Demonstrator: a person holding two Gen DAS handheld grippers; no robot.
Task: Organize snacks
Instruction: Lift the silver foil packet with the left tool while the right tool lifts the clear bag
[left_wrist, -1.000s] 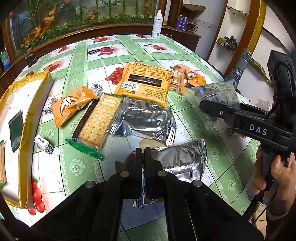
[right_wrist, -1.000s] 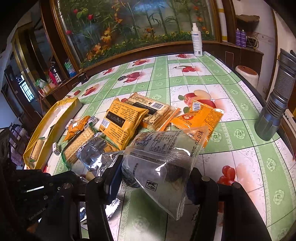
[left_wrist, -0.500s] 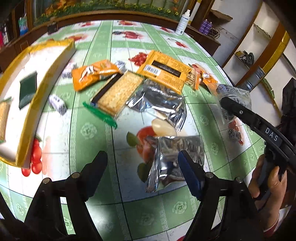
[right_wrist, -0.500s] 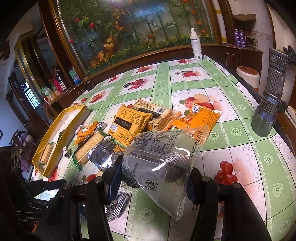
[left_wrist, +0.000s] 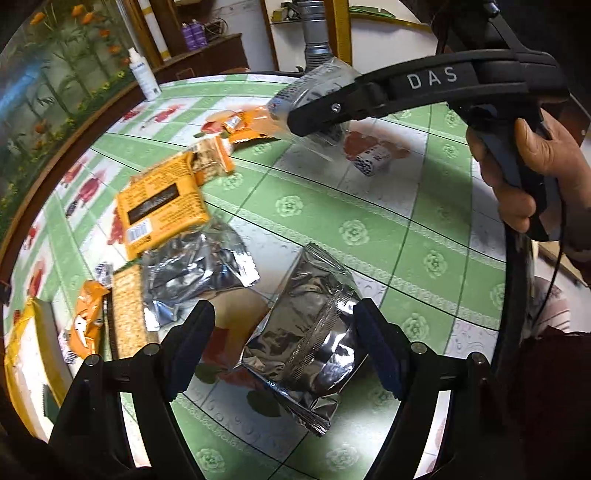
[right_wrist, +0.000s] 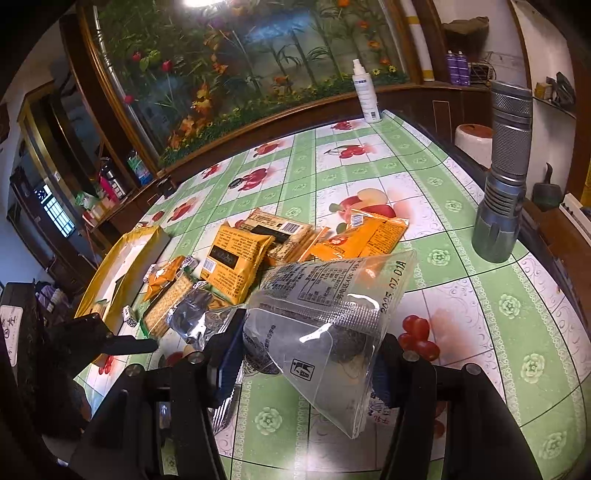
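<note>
Left wrist view: my left tongs (left_wrist: 284, 347) point steeply down at a green checked tabletop (left_wrist: 388, 221) printed with fruit. Their jaws stand wide apart and grip nothing. A crinkled silver packet (left_wrist: 306, 339) lies flat on the tabletop directly between them, touching neither jaw as far as I can see. Its long axis runs away from me, roughly along the line the tongs point, so the jaws sit on either side of its narrow width. To me this is the relation that matters: the left hand is the nearer one, and a straight drop followed by a squeeze across the short side should catch it.

A second silver packet (left_wrist: 199, 273) lies just beyond on the left, near a flat orange packet (left_wrist: 162, 210) and a sleeve of crackers (left_wrist: 127, 310). A yellow-edged box (left_wrist: 29, 343) sits at the far left edge; I take it to be where the snacks go.

My right tongs (right_wrist: 310, 347) are held above the tabletop, jaws partly closed and gripping a clear plastic bag (right_wrist: 332, 317) with something dark inside. In the left view they cross the top right, carried by my right hand (left_wrist: 517, 177). A grey flashlight (right_wrist: 502, 177) stands upright on the right side of the tabletop.
</note>
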